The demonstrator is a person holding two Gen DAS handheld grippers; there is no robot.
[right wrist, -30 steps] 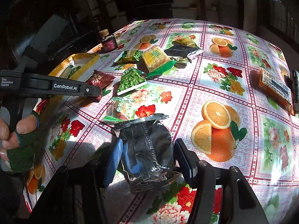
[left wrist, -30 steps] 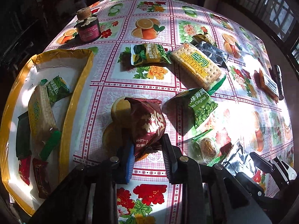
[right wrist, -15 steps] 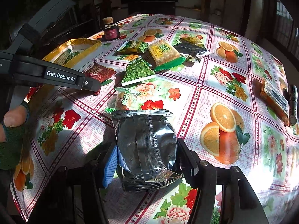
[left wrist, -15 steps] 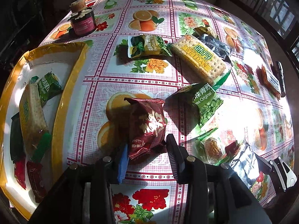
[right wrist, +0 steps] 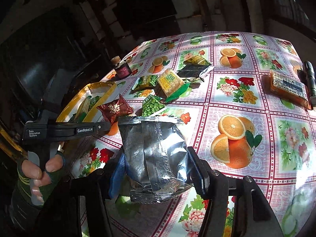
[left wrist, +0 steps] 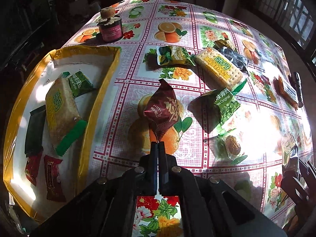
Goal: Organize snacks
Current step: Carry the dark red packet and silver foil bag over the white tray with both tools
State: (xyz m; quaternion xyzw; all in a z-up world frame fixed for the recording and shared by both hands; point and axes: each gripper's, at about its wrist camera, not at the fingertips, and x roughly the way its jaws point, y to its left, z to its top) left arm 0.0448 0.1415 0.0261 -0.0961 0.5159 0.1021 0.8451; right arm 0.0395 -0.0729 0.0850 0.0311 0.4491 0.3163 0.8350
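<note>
A: Both packets are off the tabletop now, where a second ago each lay flat between open fingers. The left gripper has snapped fully shut on the crimped corner of the maroon snack packet, and the packet hangs tipped up from that pinch.

B: And the right gripper?

A: About half open, its fingers pressed on either side of the silver foil packet. That packet has come up too and sits upright between them, above the flowered cloth.

B: So where do they go?

A: I'd judge the yellow-rimmed tray just left of the maroon packet. It already holds a cracker pack, a green pea packet, a dark one and two red ones.

B: Anything to worry about?

A: The left grip is only on a thin seam, so the packet could swing or slip on the way over. Still loose on the tabletop: two green pea packets, the cracker pack, a small clear-wrapped cake and a dark packet behind.
</note>
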